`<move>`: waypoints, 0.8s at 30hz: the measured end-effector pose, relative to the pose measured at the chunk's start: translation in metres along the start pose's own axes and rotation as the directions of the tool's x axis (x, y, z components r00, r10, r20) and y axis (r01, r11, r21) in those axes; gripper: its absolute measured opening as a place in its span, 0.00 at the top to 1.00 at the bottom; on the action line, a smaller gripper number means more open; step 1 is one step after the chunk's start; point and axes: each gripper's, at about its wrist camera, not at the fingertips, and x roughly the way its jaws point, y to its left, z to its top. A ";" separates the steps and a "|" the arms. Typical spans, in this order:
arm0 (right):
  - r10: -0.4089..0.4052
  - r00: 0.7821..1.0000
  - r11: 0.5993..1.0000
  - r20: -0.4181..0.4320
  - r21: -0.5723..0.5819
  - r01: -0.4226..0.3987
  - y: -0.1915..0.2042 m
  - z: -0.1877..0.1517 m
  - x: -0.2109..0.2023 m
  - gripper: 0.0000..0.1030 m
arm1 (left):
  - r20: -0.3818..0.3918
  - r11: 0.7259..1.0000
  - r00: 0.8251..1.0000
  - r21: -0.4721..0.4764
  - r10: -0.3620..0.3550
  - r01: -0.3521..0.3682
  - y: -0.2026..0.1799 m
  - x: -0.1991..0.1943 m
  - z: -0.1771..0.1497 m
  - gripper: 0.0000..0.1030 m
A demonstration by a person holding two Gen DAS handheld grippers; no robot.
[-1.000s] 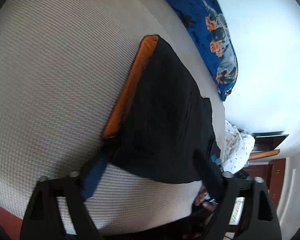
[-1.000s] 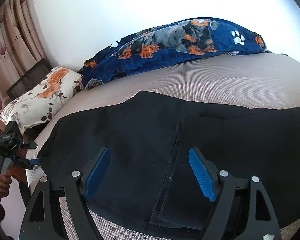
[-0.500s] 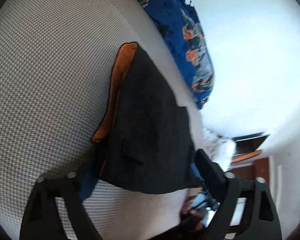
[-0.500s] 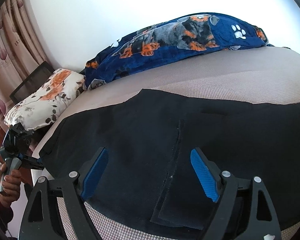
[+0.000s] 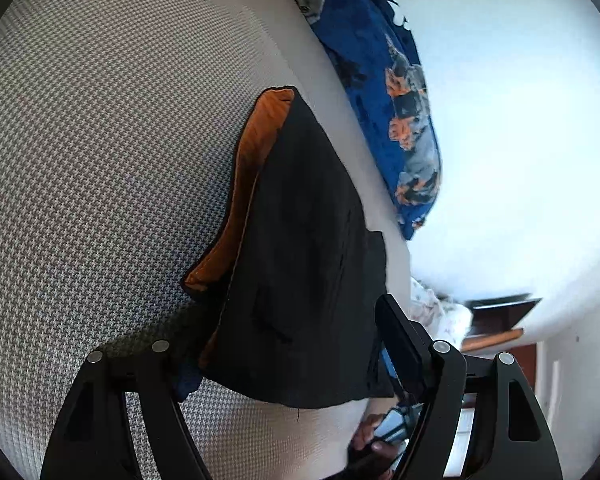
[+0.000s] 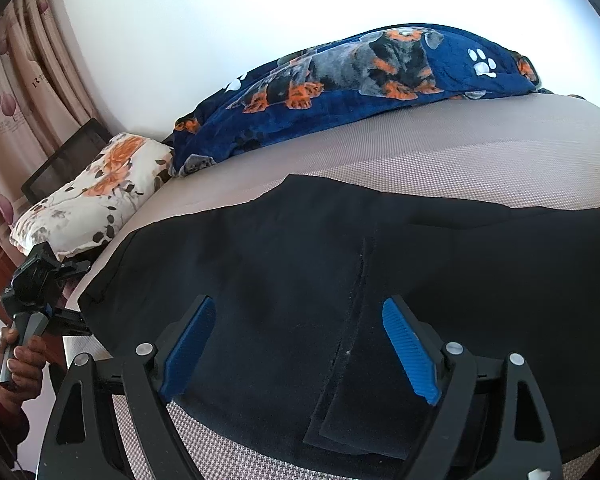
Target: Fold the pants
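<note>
Black pants (image 6: 320, 280) are lying spread flat across the houndstooth bed cover (image 6: 480, 160), orange lining (image 5: 244, 196) peeking out along one edge in the left wrist view. You're holding the left gripper (image 5: 292, 364) with fabric running between its fingers; can't tell if they're pinching it. You're hovering the right gripper (image 6: 296, 344) over the near edge, blue pads (image 6: 410, 340) spread wide, gripping nothing. A dog-print blue blanket (image 6: 360, 80) is sitting at the far side, a floral pillow (image 6: 96, 192) beside it, pink curtains (image 6: 24, 72) hanging behind.
</note>
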 end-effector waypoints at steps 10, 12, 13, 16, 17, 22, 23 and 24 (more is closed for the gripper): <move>0.011 1.000 1.000 -0.015 -0.007 -0.011 0.000 -0.001 0.002 0.18 | 0.194 0.953 0.975 0.261 0.105 -0.154 -0.048 -0.008 -0.024 0.72; 0.027 0.999 1.000 -0.032 -0.001 -0.027 0.000 0.000 0.003 0.18 | 0.232 0.930 0.969 0.330 0.084 -0.160 -0.068 -0.011 -0.033 0.72; 0.041 0.998 0.999 -0.040 0.009 -0.041 -0.001 0.001 0.003 0.18 | 0.241 0.923 0.968 0.351 0.076 -0.160 -0.074 -0.012 -0.035 0.72; 0.079 0.996 0.996 -0.029 0.047 -0.078 -0.005 0.006 -0.003 0.18 | 0.269 0.888 0.962 0.427 0.055 -0.170 -0.101 -0.010 -0.045 0.72; 0.092 0.995 0.994 -0.024 0.059 -0.090 -0.006 0.007 -0.005 0.18 | 0.275 0.878 0.960 0.445 0.053 -0.176 -0.108 -0.008 -0.048 0.72; 0.230 0.973 0.962 -0.008 0.154 -0.226 -0.011 0.023 -0.016 0.18 | 0.280 0.821 0.960 0.542 0.024 -0.178 -0.144 0.001 -0.069 0.72; 0.272 0.962 0.947 -0.007 0.180 -0.266 -0.012 0.026 -0.017 0.18 | 0.276 0.810 0.961 0.559 0.017 -0.175 -0.152 0.006 -0.072 0.72; 0.323 0.946 0.924 -0.001 0.215 -0.315 -0.012 0.031 -0.018 0.18 | 0.266 0.794 0.964 0.584 0.009 -0.168 -0.161 0.012 -0.077 0.72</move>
